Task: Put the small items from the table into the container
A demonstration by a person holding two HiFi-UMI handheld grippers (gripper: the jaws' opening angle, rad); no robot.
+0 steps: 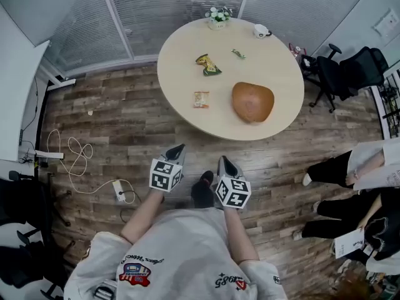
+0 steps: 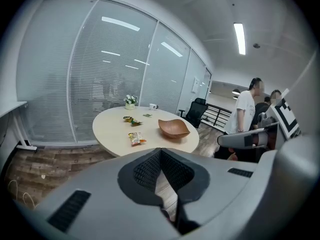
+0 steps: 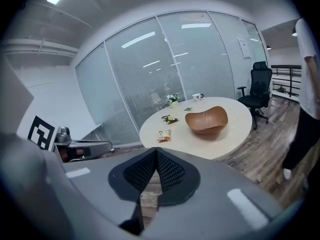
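A round beige table (image 1: 181, 55) carries a wooden bowl (image 1: 252, 101) on its near right. An orange snack packet (image 1: 200, 99) lies left of the bowl. A yellow and green packet pile (image 1: 207, 64) and a small green packet (image 1: 238, 54) lie farther back. My left gripper (image 1: 179, 147) and right gripper (image 1: 222, 160) hover side by side over the wooden floor, short of the table's near edge. Both are shut and empty, pointing at the table. The left gripper view shows its jaws (image 2: 160, 151) closed, with the bowl (image 2: 173, 128) ahead. The right gripper view shows the same (image 3: 156, 151), bowl (image 3: 206, 120) ahead.
A flower pot (image 1: 217, 19) and a white cup (image 1: 261, 31) stand at the table's far edge. Black office chairs (image 1: 350, 70) sit to the right. Seated people (image 1: 350, 167) are at the right. A power strip with cable (image 1: 119, 190) lies on the floor at left.
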